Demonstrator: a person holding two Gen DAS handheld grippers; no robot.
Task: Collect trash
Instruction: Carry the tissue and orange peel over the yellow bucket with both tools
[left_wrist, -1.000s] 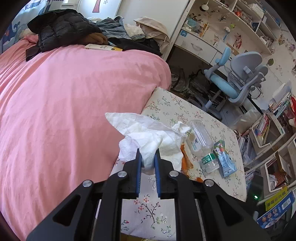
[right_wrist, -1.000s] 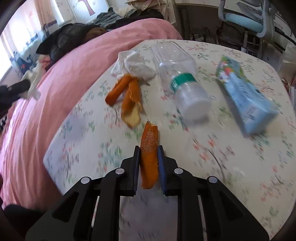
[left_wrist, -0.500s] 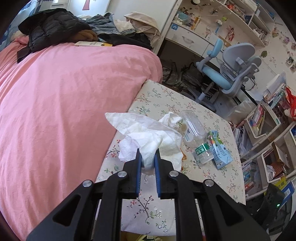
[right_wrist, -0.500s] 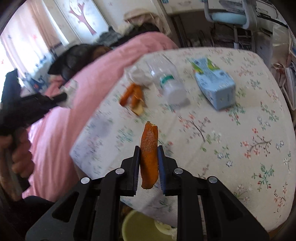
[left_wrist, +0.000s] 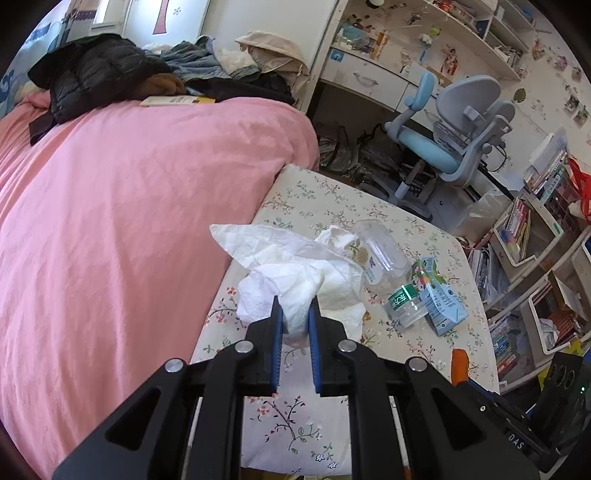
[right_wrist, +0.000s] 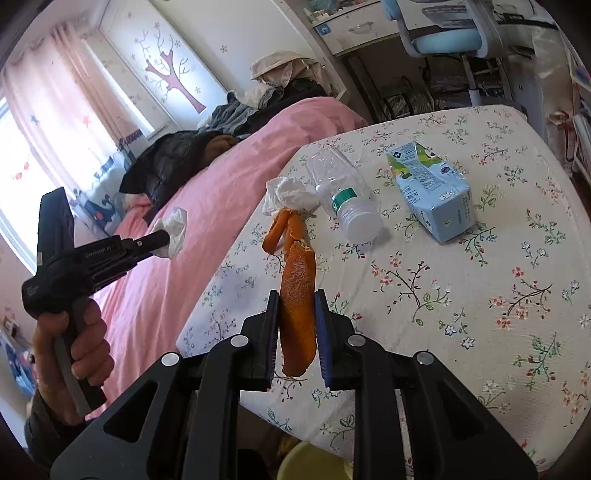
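- Orange peel strip (right_wrist: 297, 291): curved, pitted rind, clamped upright in the right gripper (right_wrist: 295, 325), raised over the near edge of the table (right_wrist: 480, 295); jaws nearly closed, pads pressing both faces.
- Tissue (left_wrist: 295, 273): white, crumpled, thin; pinched in the left gripper (left_wrist: 294, 325), jaws narrow; it hides the table items behind it.
- Peel pieces (right_wrist: 284, 230): orange, curled, lying on the table beside a wadded tissue (right_wrist: 290, 194).
- Plastic bottle (right_wrist: 343, 195): clear, ribbed, green label, on its side.
- Drink carton (right_wrist: 432, 192): pale blue, creased, lying flat.
- Tablecloth: cream, floral print.
- Bed (left_wrist: 129, 221): pink cover, dark jacket (left_wrist: 92, 74) heaped at the far end.
- Yellow container (right_wrist: 314, 461): below the table edge, mostly cut off.
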